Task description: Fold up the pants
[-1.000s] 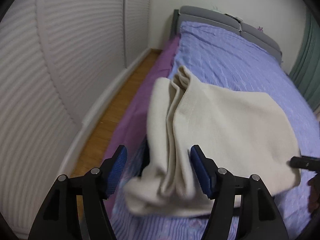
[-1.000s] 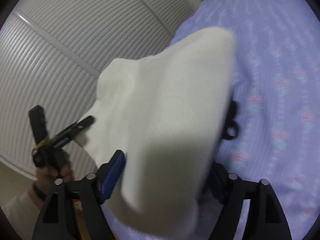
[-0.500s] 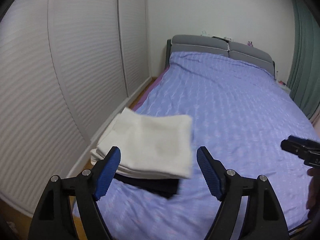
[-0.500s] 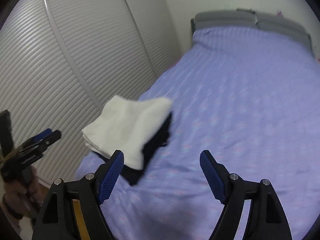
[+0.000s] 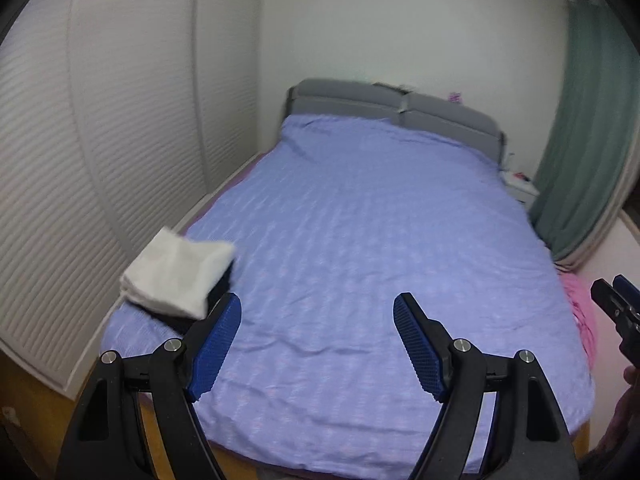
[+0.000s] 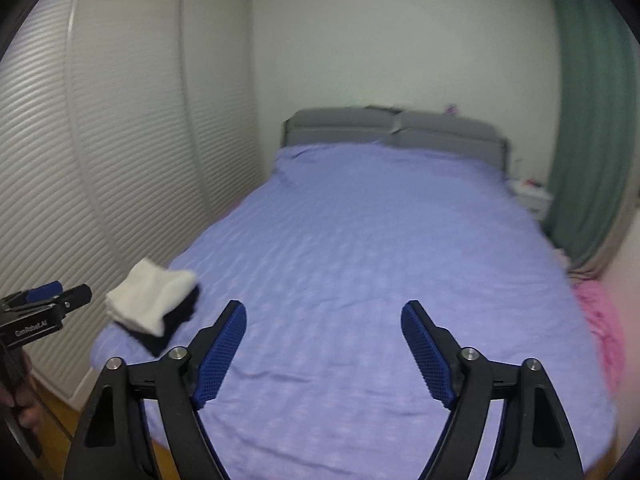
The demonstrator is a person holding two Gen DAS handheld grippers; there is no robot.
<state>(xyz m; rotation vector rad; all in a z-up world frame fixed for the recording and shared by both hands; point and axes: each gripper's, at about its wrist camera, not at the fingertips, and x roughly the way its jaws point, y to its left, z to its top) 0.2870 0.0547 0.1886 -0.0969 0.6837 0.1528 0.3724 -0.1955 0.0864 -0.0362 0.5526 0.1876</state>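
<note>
Folded white pants lie on a dark folded garment at the near left corner of the bed. Left hand-held gripper: jaws wide apart, empty. Right hand-held gripper: jaws opening, nothing between them, well clear of the pants.

The left gripper is held tilted downward with its blue pads spread wide and nothing between them, while the right gripper, also tilted downward and empty, is opening its jaws, each tool gripped by a hand.
</note>
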